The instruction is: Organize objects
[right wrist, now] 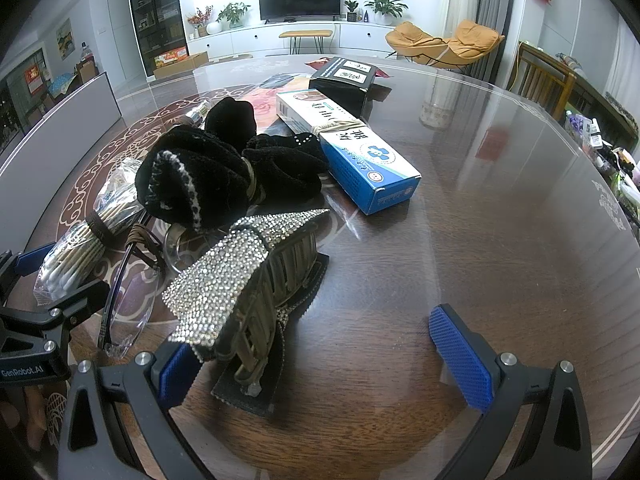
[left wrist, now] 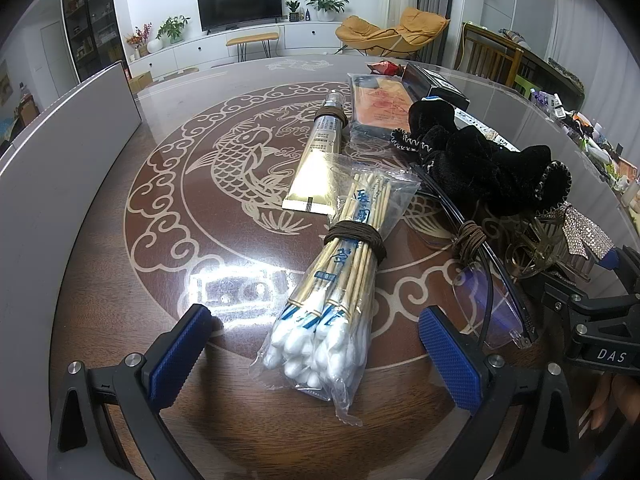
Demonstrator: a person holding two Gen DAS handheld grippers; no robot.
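Observation:
My left gripper (left wrist: 316, 348) is open, its blue pads on either side of the cotton swab bag (left wrist: 340, 276), which lies on the table bound with a brown cord. Rimless glasses (left wrist: 492, 292) lie just right of it, beside a black velvet scrunchie (left wrist: 480, 156) and a gold tube (left wrist: 320, 152). My right gripper (right wrist: 320, 356) is open and empty; a rhinestone hair claw (right wrist: 244, 280) lies between its pads, close against the left pad. The swab bag (right wrist: 84, 236), glasses (right wrist: 128, 304) and scrunchie (right wrist: 208, 168) show at left in the right wrist view.
A blue-and-white box (right wrist: 352, 148) and a black box (right wrist: 344, 80) lie further back on the round glass-topped table (right wrist: 500, 200). An orange packet (left wrist: 380, 108) lies behind the tube. A grey panel (left wrist: 52, 168) stands at the table's left edge.

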